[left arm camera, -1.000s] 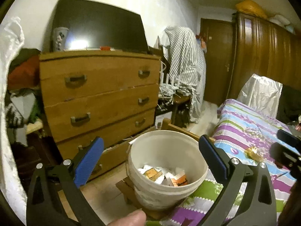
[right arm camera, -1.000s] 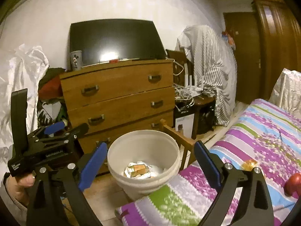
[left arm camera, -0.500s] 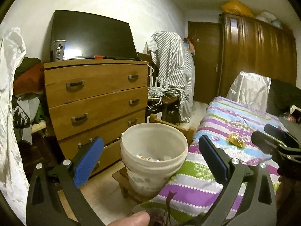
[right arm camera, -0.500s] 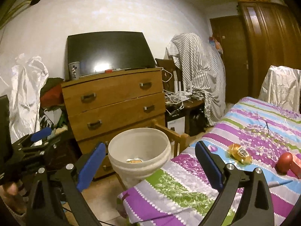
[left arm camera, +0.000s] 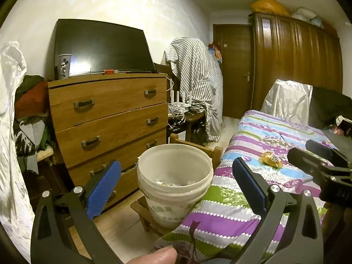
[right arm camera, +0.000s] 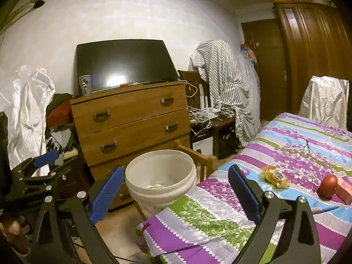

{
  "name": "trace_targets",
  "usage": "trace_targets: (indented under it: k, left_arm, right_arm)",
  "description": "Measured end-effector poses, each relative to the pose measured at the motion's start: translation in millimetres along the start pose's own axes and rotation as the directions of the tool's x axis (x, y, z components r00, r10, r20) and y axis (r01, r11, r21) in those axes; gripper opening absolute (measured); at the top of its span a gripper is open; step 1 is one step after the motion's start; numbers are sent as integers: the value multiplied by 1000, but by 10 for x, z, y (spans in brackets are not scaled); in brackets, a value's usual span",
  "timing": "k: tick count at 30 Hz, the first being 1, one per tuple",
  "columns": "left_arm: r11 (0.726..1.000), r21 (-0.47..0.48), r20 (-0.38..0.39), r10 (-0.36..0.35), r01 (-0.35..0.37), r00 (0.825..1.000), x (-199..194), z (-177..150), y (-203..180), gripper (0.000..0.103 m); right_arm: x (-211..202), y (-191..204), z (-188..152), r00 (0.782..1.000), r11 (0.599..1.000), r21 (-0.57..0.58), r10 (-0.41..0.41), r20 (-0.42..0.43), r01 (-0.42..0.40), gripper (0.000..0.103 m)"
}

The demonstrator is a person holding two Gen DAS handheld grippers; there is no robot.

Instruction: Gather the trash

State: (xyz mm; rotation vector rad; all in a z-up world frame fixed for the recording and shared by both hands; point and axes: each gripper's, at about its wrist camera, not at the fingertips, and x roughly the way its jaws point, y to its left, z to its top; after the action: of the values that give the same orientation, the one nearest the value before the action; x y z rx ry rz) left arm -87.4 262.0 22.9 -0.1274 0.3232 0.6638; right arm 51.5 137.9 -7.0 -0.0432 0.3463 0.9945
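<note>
We note a striped bed carrying a yellow wrapper, its corner beside the white bucket. Both the left claw and right claw stand wide, holding nothing, with bare floor before the dresser.

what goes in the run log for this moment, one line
left gripper open, empty | right gripper open, empty | bucket holds trash | yellow wrapper on bed

— What carries the things?
— A bed with a striped floral cover in purple, green and blue.
— What lies on it?
— A crumpled yellow wrapper, a round red fruit touching a red carton, and a thin dark twig.
</note>
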Motion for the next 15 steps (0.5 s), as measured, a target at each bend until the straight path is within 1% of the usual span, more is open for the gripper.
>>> trace_targets:
  k: [15]
  left_arm:
    - [1000,-2,-3,9,-9,1000,15,-1,19,98]
  right_arm:
    - [36,5,-2,1000,1000,5,4,-12,-4,95]
